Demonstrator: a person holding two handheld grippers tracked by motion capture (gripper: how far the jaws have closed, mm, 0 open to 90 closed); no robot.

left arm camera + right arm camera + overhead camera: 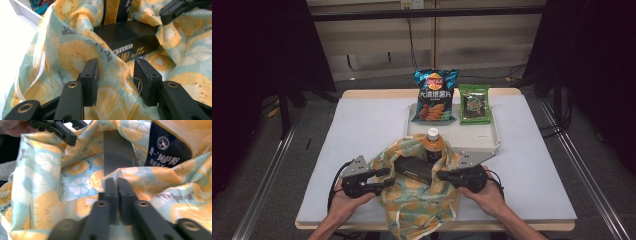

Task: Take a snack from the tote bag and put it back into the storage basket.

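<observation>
A cloth bag [417, 200] printed with citrus slices lies open at the table's near edge. Inside it are a black Oreo box [414, 169] and an upright orange drink bottle [433, 142] with a dark label [172, 147]. My left gripper [387, 177] is at the bag's left rim. Its jaws stand apart around a fold of the cloth [72, 55], with the box [127, 40] just beyond. My right gripper [441, 175] is at the right rim, and its jaws [117, 183] are pinched shut on the cloth edge in front of the box [117, 152].
Behind the bag, a white tray [492, 140] holds a blue chips bag [434, 97] and a green snack packet [475, 104]. The table has a white cover, with bare surface [357, 130] to the left and right of the tray. Dark floor surrounds the table.
</observation>
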